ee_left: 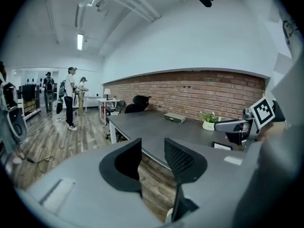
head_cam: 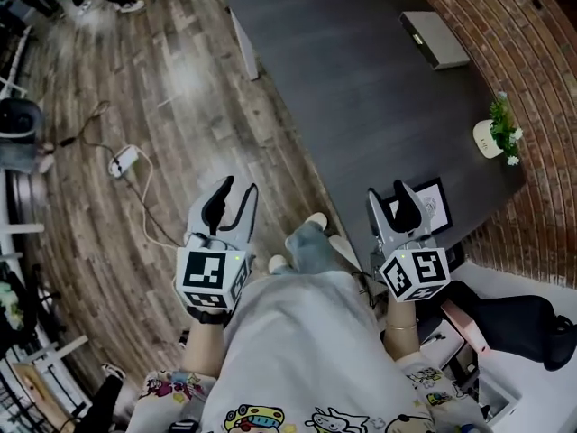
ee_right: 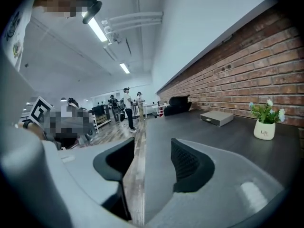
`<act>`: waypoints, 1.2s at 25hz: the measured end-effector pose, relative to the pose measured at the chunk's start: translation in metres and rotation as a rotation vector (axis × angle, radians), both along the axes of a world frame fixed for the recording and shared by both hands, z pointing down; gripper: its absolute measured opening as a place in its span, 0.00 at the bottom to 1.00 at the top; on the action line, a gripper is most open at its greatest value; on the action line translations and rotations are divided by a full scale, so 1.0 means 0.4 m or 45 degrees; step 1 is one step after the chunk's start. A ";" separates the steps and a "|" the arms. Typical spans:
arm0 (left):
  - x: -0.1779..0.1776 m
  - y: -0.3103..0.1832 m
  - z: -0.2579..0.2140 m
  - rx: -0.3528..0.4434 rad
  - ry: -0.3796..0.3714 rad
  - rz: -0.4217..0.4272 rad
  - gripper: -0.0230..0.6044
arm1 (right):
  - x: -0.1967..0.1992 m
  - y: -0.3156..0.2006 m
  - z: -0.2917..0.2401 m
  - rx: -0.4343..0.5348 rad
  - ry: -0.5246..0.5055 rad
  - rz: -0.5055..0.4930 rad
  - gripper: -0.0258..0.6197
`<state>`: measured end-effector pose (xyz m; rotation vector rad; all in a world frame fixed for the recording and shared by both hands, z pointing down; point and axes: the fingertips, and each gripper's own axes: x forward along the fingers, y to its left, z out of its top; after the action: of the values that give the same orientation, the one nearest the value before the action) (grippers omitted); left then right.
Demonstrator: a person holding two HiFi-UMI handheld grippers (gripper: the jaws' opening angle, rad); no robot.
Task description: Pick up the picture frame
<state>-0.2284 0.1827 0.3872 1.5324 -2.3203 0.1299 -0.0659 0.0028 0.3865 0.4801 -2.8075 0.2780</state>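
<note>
Both grippers are held out in front of the person, neither holding anything. The left gripper [head_cam: 232, 198] is over the wooden floor [head_cam: 135, 88], off the near edge of the tabletop [head_cam: 361, 88]. Its fingers are released and wide apart, and its own view shows only floor and the tabletop edge in the gap. The right gripper [head_cam: 395, 197] is over the near corner of the tabletop, with its fingers also spread and nothing between them.

The picture frame [head_cam: 435, 204], black border with a light picture, sits on the tabletop at that near corner. It is just beyond the right gripper's fingers and partly covered by them in the head view. Contact can't be made out. The left gripper view shows the frame small, low beside the right gripper.

Further along the tabletop, near the brick wall [head_cam: 532, 70], is a small potted plant [head_cam: 494, 133]. A flat grey box [head_cam: 435, 39] lies at the far end. A white power strip [head_cam: 123, 161] with its cable lies on the floor.
</note>
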 end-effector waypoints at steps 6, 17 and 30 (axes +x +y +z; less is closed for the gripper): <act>-0.020 -0.228 -0.046 0.012 -0.028 0.186 0.29 | 0.022 -0.140 -0.022 -0.004 -0.027 0.147 0.41; 0.102 -0.550 -0.085 -0.018 -0.083 0.625 0.29 | 0.214 -0.278 -0.038 -0.064 -0.151 0.579 0.41; 0.337 -0.785 -0.096 -0.020 -0.086 1.106 0.29 | 0.466 -0.308 -0.030 -0.109 -0.244 1.066 0.41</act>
<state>-0.0937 -0.1311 0.3486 2.4364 -1.5231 0.4102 0.1204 -0.1204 0.3744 1.6611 -2.5815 0.6249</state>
